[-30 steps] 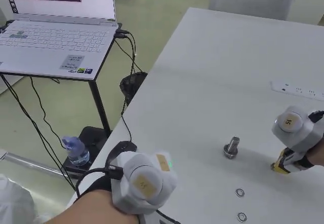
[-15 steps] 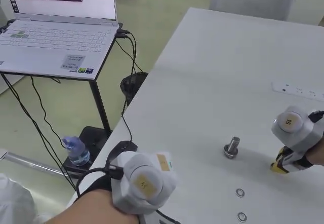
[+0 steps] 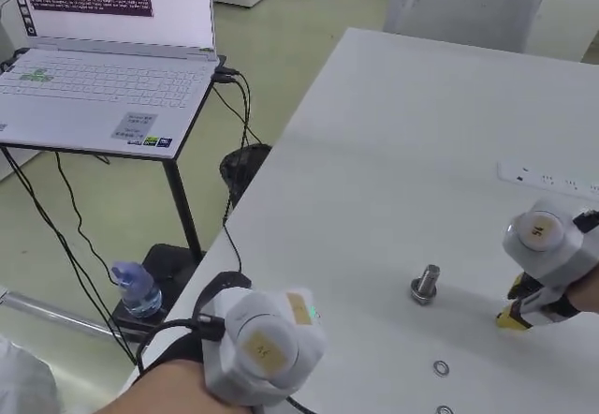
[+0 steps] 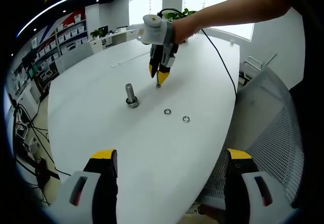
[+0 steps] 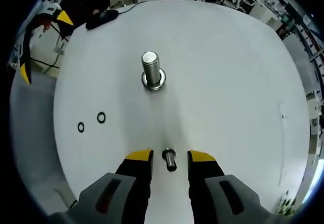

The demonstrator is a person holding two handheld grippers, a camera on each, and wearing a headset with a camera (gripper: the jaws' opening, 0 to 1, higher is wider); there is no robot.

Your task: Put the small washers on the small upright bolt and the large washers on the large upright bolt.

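Straddling the small bolt [image 5: 169,159] without touching it, my right gripper [image 5: 170,153] sits narrowly parted; my left gripper [image 4: 169,155] gapes wide above the table [image 4: 152,138]; two washers [image 5: 101,117] lie near the large bolt [image 5: 153,72]

Left claw [image 4: 169,158] is held low with jaws spread wide; right claw [image 5: 169,158] points downward, jaws narrowly parted.

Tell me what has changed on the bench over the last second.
Nothing visibly moved, and nothing was gripped or let go; the head camera tilted slightly, which shifted the whole picture. The right gripper stays put, jaws open either side of the small bolt. The left gripper stays open and low, and the large bolt and washers lie as before.
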